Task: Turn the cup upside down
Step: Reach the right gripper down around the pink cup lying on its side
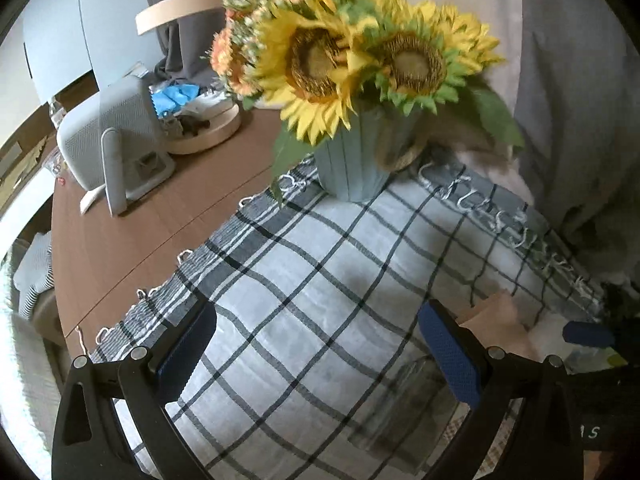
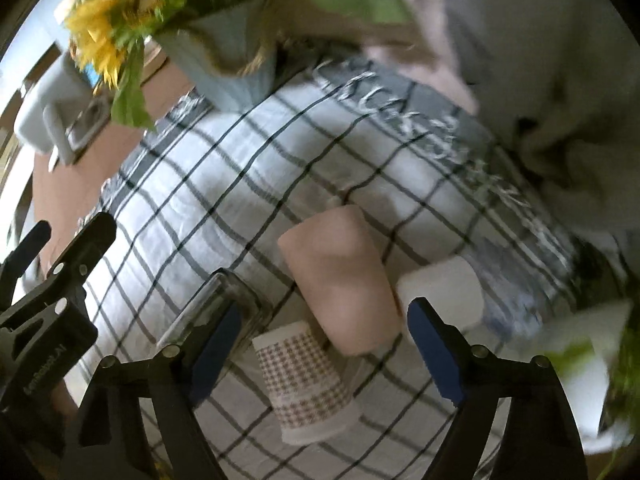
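Note:
In the right wrist view several cups stand on the checked cloth (image 2: 200,208): a plain pink cup (image 2: 340,276), a brown houndstooth cup (image 2: 308,384), a clear glass (image 2: 224,308) and a white cup (image 2: 444,292). The picture is blurred, so I cannot tell which way up each one stands. My right gripper (image 2: 328,356) is open and empty, with the houndstooth cup between its fingers and the pink cup just beyond. My left gripper (image 1: 316,352) is open and empty over the cloth (image 1: 320,280). The glass (image 1: 404,404) shows by its right finger. The pink cup (image 1: 504,320) peeks out behind it.
A blue vase of sunflowers (image 1: 352,168) stands at the cloth's far edge. A grey speaker (image 1: 116,132) and a round wooden tray (image 1: 208,128) sit on the brown table (image 1: 120,240) to the left. Grey fabric (image 1: 580,120) lies at the right. The left gripper shows in the right wrist view (image 2: 48,272).

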The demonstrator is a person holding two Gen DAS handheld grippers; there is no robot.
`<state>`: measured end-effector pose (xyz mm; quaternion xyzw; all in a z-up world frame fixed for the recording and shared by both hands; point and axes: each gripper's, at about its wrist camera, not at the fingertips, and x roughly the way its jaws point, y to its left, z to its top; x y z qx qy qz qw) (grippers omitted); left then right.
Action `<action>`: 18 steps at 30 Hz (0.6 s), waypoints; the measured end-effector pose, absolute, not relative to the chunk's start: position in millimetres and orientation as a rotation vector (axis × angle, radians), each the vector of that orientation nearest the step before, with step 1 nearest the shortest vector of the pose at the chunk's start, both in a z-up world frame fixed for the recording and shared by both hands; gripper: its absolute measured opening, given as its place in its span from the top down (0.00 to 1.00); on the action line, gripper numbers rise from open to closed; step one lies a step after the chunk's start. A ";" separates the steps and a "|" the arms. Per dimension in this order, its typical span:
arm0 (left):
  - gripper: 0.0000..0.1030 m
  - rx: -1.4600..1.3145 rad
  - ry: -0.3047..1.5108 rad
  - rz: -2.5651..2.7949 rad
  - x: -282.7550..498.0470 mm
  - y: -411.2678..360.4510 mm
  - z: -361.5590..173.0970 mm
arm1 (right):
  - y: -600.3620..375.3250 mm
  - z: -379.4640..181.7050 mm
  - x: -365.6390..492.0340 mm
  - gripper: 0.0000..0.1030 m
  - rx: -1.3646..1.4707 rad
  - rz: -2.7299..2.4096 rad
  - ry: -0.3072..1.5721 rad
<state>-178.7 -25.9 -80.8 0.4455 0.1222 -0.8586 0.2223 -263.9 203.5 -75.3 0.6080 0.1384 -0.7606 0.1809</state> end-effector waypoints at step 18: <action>0.00 1.279 0.279 -2.301 -207.5 -22.7 -102.6 | 196.9 -138.3 -321.0 0.31 1.862 -1.934 0.407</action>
